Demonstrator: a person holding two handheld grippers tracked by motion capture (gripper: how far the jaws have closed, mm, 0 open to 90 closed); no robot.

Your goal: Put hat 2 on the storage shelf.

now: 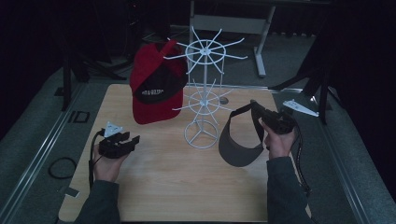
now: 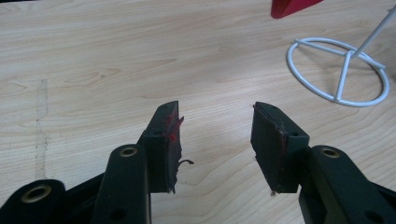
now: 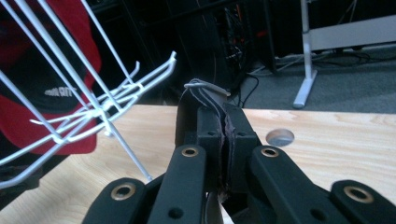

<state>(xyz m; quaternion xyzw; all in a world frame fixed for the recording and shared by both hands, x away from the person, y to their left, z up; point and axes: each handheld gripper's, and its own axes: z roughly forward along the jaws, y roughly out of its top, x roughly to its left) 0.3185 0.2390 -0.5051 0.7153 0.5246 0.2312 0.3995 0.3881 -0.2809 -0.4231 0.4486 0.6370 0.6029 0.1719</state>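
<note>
Nearest, the left gripper (image 1: 122,142) hovers low over the wooden table (image 1: 177,186), jaws spread and empty (red smears on their pads). To its right, the right gripper (image 1: 261,113) has its jaws pressed together on the strap of a dark visor (image 1: 238,147) — brim sagging to the tabletop. Beyond stands a white wire rack (image 1: 203,95), a red cap (image 1: 154,84) hanging on its far-left prongs; the cap's lettering is unreadable.
</note>
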